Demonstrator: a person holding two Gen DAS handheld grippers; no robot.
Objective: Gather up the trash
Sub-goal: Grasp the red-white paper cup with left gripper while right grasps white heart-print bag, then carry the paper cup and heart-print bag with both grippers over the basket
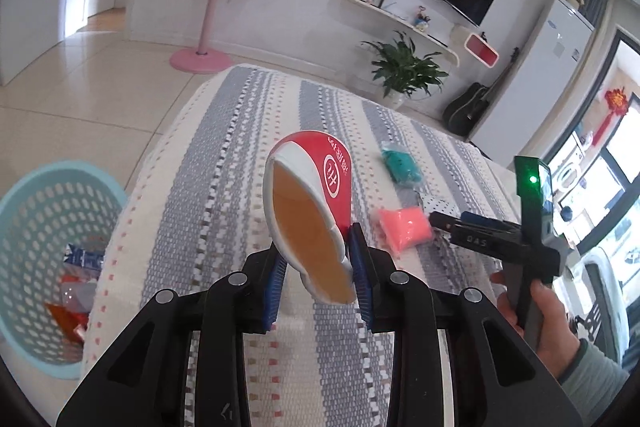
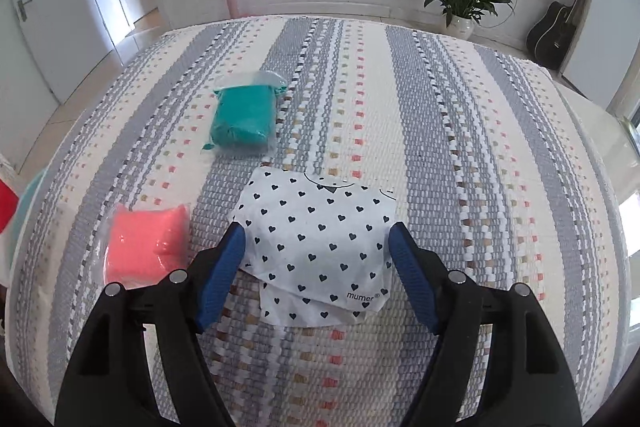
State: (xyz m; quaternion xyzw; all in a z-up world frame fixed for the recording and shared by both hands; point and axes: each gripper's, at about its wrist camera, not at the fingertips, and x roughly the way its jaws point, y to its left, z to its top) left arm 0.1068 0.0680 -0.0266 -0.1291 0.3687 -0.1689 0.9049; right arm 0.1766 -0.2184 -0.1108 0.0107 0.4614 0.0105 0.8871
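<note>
My left gripper is shut on a crushed red and white paper cup and holds it up over the striped tablecloth. My right gripper is open and low over the table, its blue fingers on either side of a white heart-print wrapper. A pink packet lies left of it and a teal packet lies farther back. In the left wrist view the pink packet, the teal packet and the right gripper show to the right.
A light blue mesh basket with some trash in it stands on the floor left of the table. A pink coat stand, a potted plant and a guitar stand beyond the table.
</note>
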